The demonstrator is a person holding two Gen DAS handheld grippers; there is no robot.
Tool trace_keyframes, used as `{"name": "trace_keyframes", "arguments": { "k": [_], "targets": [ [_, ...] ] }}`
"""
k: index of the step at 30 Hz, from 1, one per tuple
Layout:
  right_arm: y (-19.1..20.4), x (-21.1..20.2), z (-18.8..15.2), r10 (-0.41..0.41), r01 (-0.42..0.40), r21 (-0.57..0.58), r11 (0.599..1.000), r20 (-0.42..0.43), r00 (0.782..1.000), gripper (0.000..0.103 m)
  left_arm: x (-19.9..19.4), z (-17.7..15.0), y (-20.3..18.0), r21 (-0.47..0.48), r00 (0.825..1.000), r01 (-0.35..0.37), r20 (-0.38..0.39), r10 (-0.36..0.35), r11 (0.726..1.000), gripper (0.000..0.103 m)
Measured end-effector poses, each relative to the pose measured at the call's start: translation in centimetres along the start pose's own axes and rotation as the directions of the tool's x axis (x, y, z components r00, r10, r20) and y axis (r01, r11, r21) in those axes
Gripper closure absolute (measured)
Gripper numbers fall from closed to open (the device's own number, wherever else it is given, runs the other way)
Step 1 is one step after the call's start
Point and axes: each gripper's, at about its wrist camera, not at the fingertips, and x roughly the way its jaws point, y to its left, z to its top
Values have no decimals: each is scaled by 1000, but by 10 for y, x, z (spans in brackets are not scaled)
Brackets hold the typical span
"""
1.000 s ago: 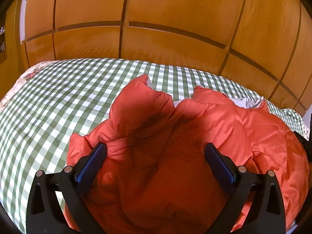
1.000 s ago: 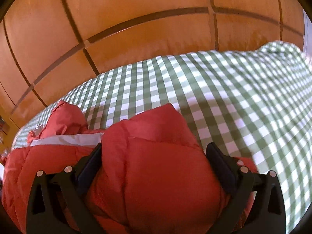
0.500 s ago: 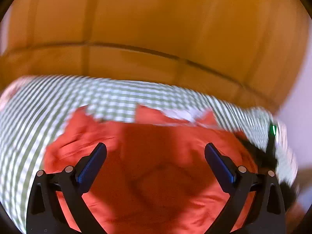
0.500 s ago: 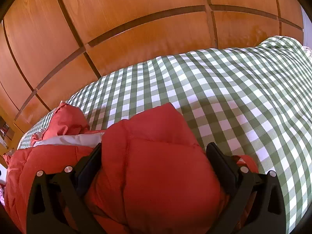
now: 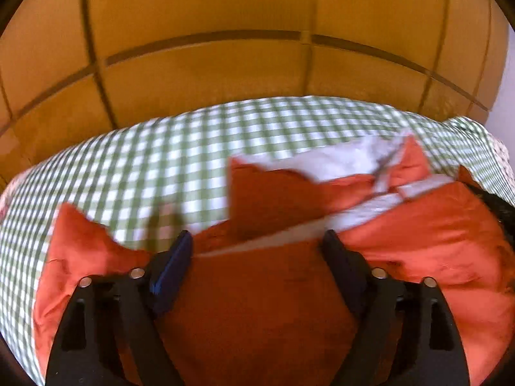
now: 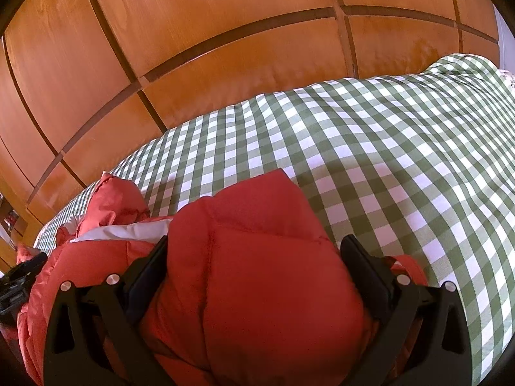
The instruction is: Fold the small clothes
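Note:
A puffy red jacket [image 5: 418, 241] with a white lining [image 5: 338, 160] lies crumpled on a green and white checked bed cover [image 5: 161, 160]. My left gripper [image 5: 257, 236] hovers low over the jacket near its lined opening. Its jaws are closing, with a fold of red fabric between them, and the pads do not visibly press on it. This view is blurred. In the right wrist view, my right gripper [image 6: 255, 240] stands wide open around a padded bulge of the jacket [image 6: 251, 289], which fills the gap between the fingers.
Orange wooden cupboard panels [image 6: 225, 48] rise right behind the bed. The checked cover [image 6: 386, 160] stretches bare to the right of the jacket. A black object [image 6: 19, 276], seemingly the other gripper, shows at the left edge of the right wrist view.
The left gripper has swung sideways along the jacket, so the white lining now lies ahead of it, and its jaws have narrowed. The right gripper and its bulge of jacket have not moved.

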Motion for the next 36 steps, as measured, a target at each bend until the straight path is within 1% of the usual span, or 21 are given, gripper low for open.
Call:
{"name": "trace_keyframes", "arguments": {
  "k": [1, 3, 5, 6, 8, 11, 12, 13, 14, 16, 17, 18, 20, 21, 22, 23, 24, 26, 28, 33, 36],
  "targets": [
    [0, 1, 0, 0, 0, 1, 1000, 0, 1000, 2, 4, -5, 10, -34, 1000, 26, 5, -26, 999, 15],
    [0, 1, 1, -3, 3, -2, 1000, 0, 1000, 2, 9, -8, 18, -81, 997, 73, 2, -73, 994, 15],
    [3, 1, 3, -18, 18, -12, 1000, -12, 1000, 2, 11, -10, 18, -78, 997, 77, 5, -77, 994, 15],
    [6, 0, 5, -40, 40, -21, 999, -23, 999, 2, 12, -11, 18, -77, 997, 76, 7, -76, 994, 15],
    [20, -12, 9, -115, 114, -51, 992, -23, 993, 2, 13, -13, 18, -81, 997, 78, 7, -77, 994, 15],
    [47, -50, 8, -86, 93, -76, 993, 85, 993, 2, 11, -15, 17, -88, 997, 81, 8, -80, 993, 15],
    [60, -62, 5, -60, 74, -115, 991, 124, 990, 2, 11, -15, 17, -88, 997, 79, 7, -79, 993, 15],
    [70, -64, 3, -57, 79, -159, 984, 139, 989, 2, 12, -14, 17, -87, 997, 76, 5, -76, 993, 14],
    [80, -61, 0, -78, 111, -226, 968, 150, 986, 2, 11, -12, 17, -87, 997, 75, 3, -75, 993, 14],
    [90, -45, -5, -159, 204, -339, 918, 155, 975, 2, 7, -11, 17, -91, 998, 68, -6, -69, 994, 13],
    [89, -31, -8, -223, 264, -382, 885, 150, 963, 2, 2, -9, 18, -85, 998, 63, -8, -64, 994, 12],
    [84, -24, -8, -235, 273, -381, 883, 144, 961, 2, -3, -8, 20, -71, 999, 46, -3, -47, 996, 12],
    [58, -14, -4, -171, 192, -283, 940, 97, 980, 2, -13, -7, 25, -42, 999, -23, 23, 24, 999, 11],
    [48, -12, -4, -162, 178, -245, 953, 83, 983, 2, -14, -7, 28, -33, 998, -59, 27, 60, 998, 4],
    [38, -10, -3, -136, 147, -206, 967, 66, 989, 2, -13, -7, 32, -33, 994, -105, 30, 106, 994, 3],
    [34, -8, -2, -121, 130, -191, 973, 55, 991, 2, -10, -7, 37, -44, 993, -117, 28, 118, 992, 3],
    [28, -2, -1, -108, 112, -168, 979, 32, 994, 2, -3, -8, 43, -70, 995, -101, 14, 102, 992, 3],
    [24, 4, 0, -98, 100, -146, 984, 18, 995, 2, 18, -9, 53, -125, 999, -32, -35, 28, 992, 3],
    [21, 7, 0, -94, 96, -132, 987, 21, 995, 2, 26, -8, 58, -150, 999, -3, -41, -3, 989, 3],
    [19, 7, 0, -82, 85, -125, 988, 29, 996, 2, 27, -11, 59, -159, 999, 15, -41, -22, 987, 3],
    [22, 1, -2, -80, 84, -130, 988, 40, 996, 2, 8, -15, 57, -153, 999, -12, -35, 7, 988, 4]
  ]
}}
